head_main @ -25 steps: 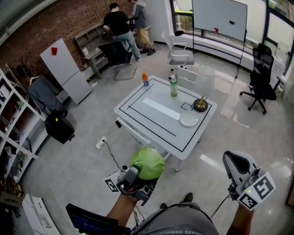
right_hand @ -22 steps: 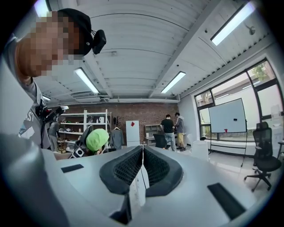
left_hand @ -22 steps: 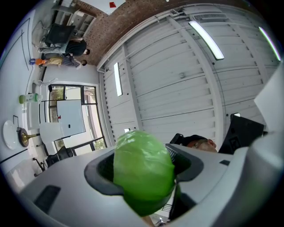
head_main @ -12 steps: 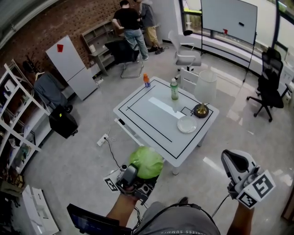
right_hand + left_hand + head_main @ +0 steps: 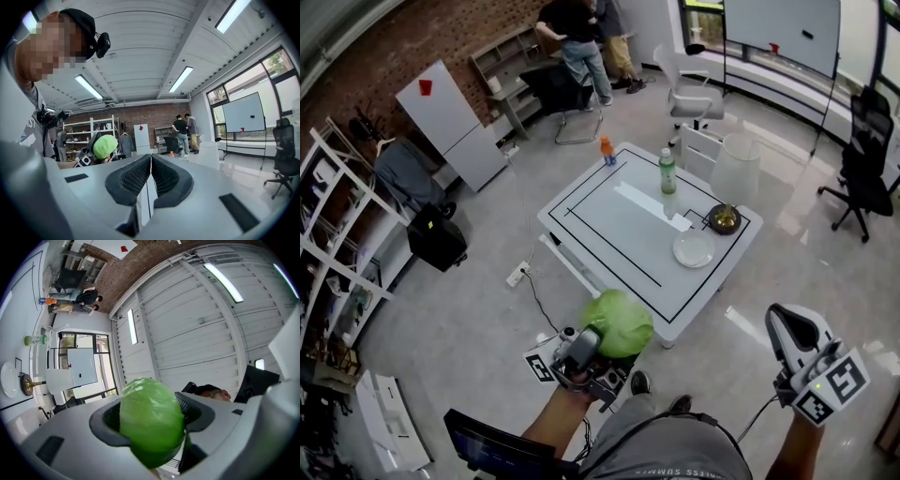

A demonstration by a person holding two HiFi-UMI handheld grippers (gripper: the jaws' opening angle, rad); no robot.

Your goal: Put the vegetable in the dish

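Note:
A round green cabbage (image 5: 623, 319) sits between the jaws of my left gripper (image 5: 600, 341), which is shut on it just short of the near corner of the white table (image 5: 609, 216). In the left gripper view the cabbage (image 5: 150, 416) fills the gap between both pads. An empty white dish (image 5: 694, 249) lies on the table's right side. My right gripper (image 5: 792, 330) hangs low at the right, off the table, and its pads (image 5: 161, 176) meet with nothing between them.
On the table stand a green bottle (image 5: 667, 172), a small orange bottle (image 5: 607, 150) and a brass bowl (image 5: 724, 218) beside the dish. A white bin (image 5: 736, 169) and chairs stand behind it. A power strip (image 5: 517, 274) lies on the floor. Two people (image 5: 581, 37) stand far back.
Both grippers have come closer to the table with the person's steps. The cabbage stays held in the left gripper and now sits at the table's near corner. The right gripper stays shut.

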